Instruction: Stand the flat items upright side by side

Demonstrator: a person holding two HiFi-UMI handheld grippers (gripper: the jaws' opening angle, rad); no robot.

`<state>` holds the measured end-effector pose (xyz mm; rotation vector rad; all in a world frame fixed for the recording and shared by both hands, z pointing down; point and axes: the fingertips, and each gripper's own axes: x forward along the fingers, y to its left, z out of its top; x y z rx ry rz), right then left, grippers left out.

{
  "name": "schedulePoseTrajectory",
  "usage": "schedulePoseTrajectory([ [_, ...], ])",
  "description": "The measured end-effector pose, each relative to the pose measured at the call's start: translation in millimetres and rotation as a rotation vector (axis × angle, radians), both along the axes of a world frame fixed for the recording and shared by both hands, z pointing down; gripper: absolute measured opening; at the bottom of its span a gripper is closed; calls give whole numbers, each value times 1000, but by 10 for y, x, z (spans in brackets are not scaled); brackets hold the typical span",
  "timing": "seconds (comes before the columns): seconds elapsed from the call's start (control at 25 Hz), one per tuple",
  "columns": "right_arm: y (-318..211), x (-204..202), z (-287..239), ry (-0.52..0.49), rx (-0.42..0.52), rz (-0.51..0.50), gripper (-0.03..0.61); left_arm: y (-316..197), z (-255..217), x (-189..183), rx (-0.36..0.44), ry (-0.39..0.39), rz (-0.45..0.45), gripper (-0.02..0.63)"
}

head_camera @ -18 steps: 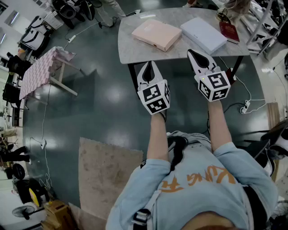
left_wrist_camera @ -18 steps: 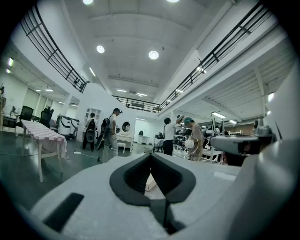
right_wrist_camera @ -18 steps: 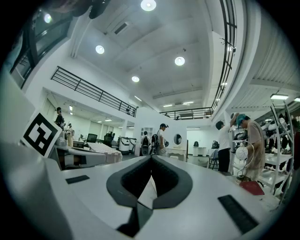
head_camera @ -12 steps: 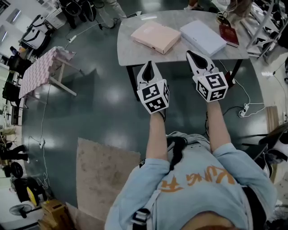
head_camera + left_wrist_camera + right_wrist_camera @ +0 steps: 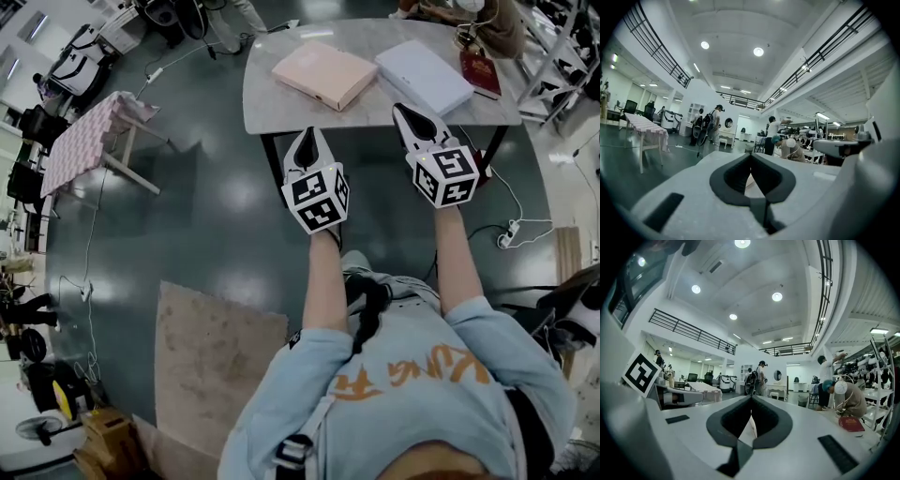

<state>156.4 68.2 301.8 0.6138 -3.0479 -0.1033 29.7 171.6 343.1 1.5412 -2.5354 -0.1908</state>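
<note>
Pink box (image 5: 324,73) and white box (image 5: 424,75) lie flat on the counter (image 5: 281,108), likely stiff and light; grasp a near edge. Jaws of left gripper (image 5: 309,136) and right gripper (image 5: 405,114) are together, empty.

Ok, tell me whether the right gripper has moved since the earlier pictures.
No, not noticeably. The right gripper still points over the near edge of the table, just short of the white box, as before.

The head camera looks steeply down at the left tongs (image 5: 310,136), right tongs (image 5: 406,112) and worktop (image 5: 281,105) edge. Each tongs camera rides close behind its jaws, facing level forward (both show one crouching person (image 5: 790,149)).
</note>
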Motion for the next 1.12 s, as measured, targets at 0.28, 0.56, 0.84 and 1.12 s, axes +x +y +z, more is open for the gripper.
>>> schedulePoseTrajectory([
  [0.28,-88,-257,148,30,-26,-41,2,-67,154,-232,-16,43,-27,12],
  [0.56,-533,-574,180,46,-32,-41,2,-531,247,-568,-29,61,-10,12],
  [0.84,-969,-1104,247,78,-53,-64,2,-1045,285,-1011,-50,77,3,12],
  [1.12,-1343,-1787,443,148,-73,-121,2,-1489,459,-1588,-69,137,-13,12],
])
